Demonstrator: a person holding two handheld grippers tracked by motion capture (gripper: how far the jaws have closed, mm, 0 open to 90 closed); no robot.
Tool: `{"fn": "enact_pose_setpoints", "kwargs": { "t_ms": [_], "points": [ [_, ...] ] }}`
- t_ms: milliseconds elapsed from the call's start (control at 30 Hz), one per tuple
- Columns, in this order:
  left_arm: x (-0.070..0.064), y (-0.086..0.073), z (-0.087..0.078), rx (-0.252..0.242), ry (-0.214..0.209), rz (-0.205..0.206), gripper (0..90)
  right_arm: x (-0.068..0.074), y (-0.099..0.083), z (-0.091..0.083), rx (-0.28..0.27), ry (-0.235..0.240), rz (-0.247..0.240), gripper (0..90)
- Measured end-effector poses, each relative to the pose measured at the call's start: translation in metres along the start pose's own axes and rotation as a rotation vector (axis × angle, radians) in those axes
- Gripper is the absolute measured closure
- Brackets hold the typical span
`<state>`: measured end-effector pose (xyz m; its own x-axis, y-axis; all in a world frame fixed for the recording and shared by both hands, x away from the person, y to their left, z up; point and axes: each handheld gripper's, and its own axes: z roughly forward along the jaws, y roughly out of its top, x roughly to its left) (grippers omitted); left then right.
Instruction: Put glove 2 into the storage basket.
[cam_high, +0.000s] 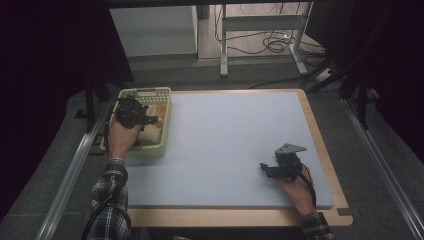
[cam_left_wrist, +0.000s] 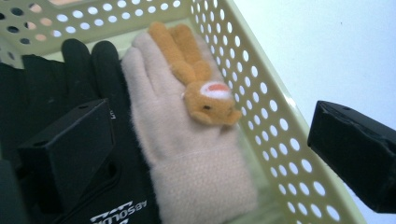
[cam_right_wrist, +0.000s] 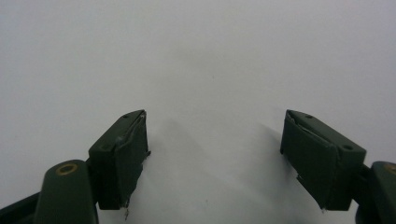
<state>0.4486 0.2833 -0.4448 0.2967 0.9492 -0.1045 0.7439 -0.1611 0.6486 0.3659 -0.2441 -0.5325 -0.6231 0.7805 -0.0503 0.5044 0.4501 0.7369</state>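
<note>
Pink glove (cam_left_wrist: 187, 154) with a small orange plush animal (cam_left_wrist: 198, 81) sewn on its back lies in the pale green perforated basket (cam_high: 162, 125), which sits at the left edge of the surface (cam_high: 225, 145), toward its far corner. A black glove (cam_left_wrist: 56, 98) with white lettering on the cuff lies just beside the pink one, touching it along one side.

The left hand-held gripper (cam_high: 131, 114) hangs over the basket with its jaws spread wide: in the left gripper view one jaw stands above the black glove and the other beyond the basket's wall, neither pinching anything. The right hand-held gripper (cam_high: 280, 167) rests near the right edge of the surface, toward the near corner, jaws spread apart over bare grey mat, holding nothing. Both of the person's sleeves are plaid.

A light grey mat covers the surface, and a wooden rim shows along its right, far and near edges. Metal rails run along both sides. Beyond the far edge the room is dim, with grey floor, the white legs of another table, and loose cables on the floor.
</note>
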Motion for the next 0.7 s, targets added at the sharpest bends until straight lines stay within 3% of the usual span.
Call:
{"fn": "enact_pose_setpoints", "kwargs": {
  "t_ms": [233, 500, 700],
  "points": [
    [0.004, -0.009, -0.014, -0.051, -0.011, 0.017, 0.0, 0.000, 0.000, 0.000, 0.000, 0.000, 0.000, 22.7],
    [-0.003, -0.017, -0.025, -0.079, -0.028, 0.059, 0.0, 0.000, 0.000, 0.000, 0.000, 0.000, 0.000, 22.7],
    [-0.008, -0.022, -0.030, -0.112, -0.041, 0.066, 0.0, 0.000, 0.000, 0.000, 0.002, -0.001, -0.001, 22.7]
  ]
}}
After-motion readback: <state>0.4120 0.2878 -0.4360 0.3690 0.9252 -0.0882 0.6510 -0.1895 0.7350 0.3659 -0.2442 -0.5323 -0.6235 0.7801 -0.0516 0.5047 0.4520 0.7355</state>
